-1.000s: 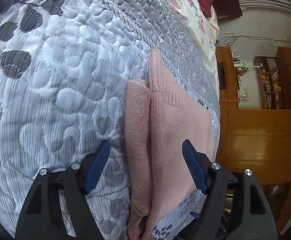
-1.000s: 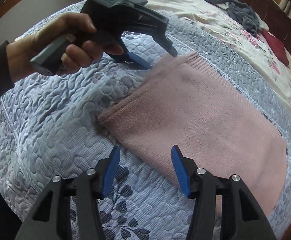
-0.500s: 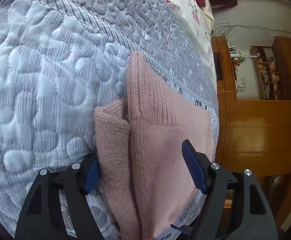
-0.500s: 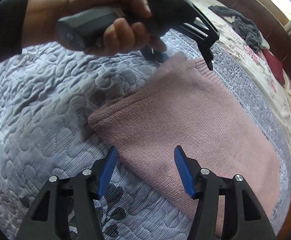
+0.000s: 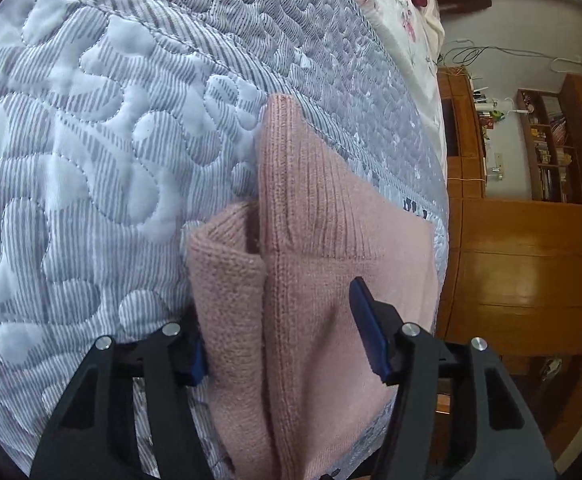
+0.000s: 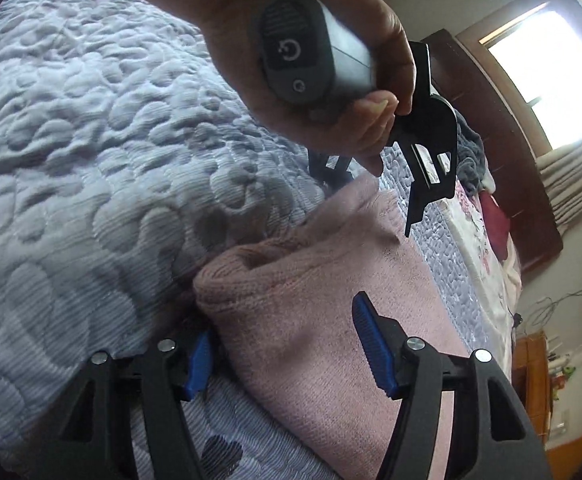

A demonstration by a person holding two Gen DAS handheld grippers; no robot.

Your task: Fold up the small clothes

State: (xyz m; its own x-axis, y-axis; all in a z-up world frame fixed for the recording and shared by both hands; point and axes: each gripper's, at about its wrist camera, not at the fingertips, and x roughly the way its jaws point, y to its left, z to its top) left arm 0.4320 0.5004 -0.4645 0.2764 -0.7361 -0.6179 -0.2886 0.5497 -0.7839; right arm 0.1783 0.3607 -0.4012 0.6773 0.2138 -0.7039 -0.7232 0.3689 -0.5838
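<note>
Pushing in since a second ago, your left tool and right tool now straddle the folded pink sweater with jaws spread, one blue pad of each tucked at its folded edge, nothing pinched. Your hand has swung close to the right camera, filling the upper centre. The sweater lies on the grey quilted bed; wooden cabinets stand at the right.

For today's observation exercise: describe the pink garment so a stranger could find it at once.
Start at the grey-and-white quilted bedspread. Near its edge lies the pink knitted garment, folded, with a ribbed band at one end. It is the only pink knit there; the grey clothes lie further up the bed.
</note>
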